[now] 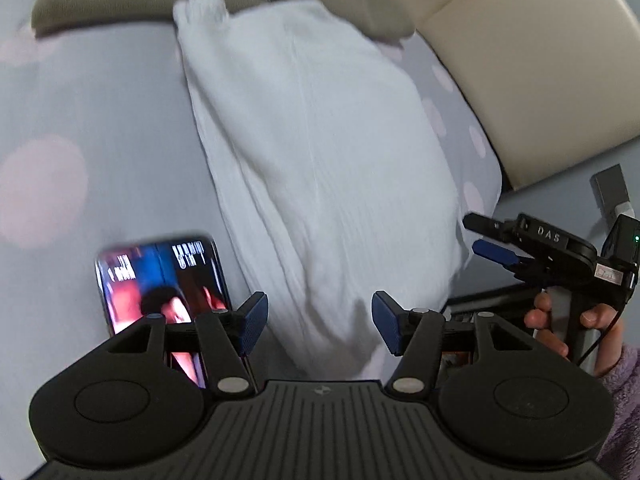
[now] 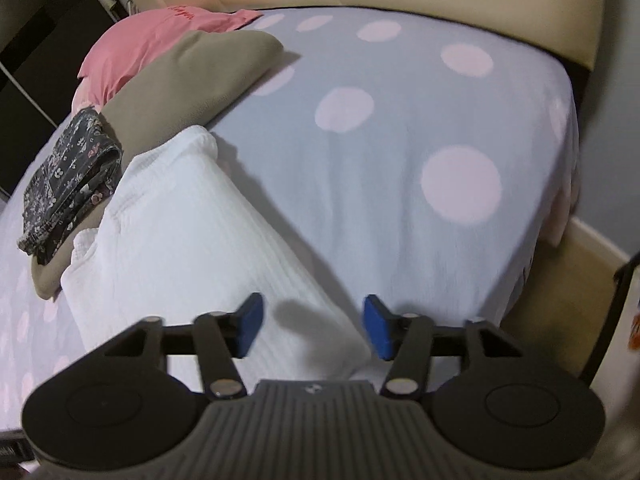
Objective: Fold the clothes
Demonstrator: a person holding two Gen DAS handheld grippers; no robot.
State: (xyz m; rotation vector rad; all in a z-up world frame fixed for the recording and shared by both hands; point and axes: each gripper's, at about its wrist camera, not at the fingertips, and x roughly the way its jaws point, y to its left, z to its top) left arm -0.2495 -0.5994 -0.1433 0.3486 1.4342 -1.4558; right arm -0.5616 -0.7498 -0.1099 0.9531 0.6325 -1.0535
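Observation:
A white ribbed garment (image 1: 320, 160) lies folded lengthwise on the grey bed sheet with pink dots (image 1: 100, 120). It also shows in the right wrist view (image 2: 200, 232). My left gripper (image 1: 318, 326) is open and empty, just above the garment's near end. My right gripper (image 2: 310, 326) is open and empty over the garment's near corner. The right gripper also shows in the left wrist view (image 1: 486, 236), held by a hand at the bed's right edge, fingers apart.
A phone (image 1: 160, 280) with a lit screen lies on the sheet left of the garment. Folded clothes sit at the far side: olive (image 2: 192, 80), pink (image 2: 132, 44) and dark floral (image 2: 68, 180). A beige headboard (image 1: 520, 60) borders the bed.

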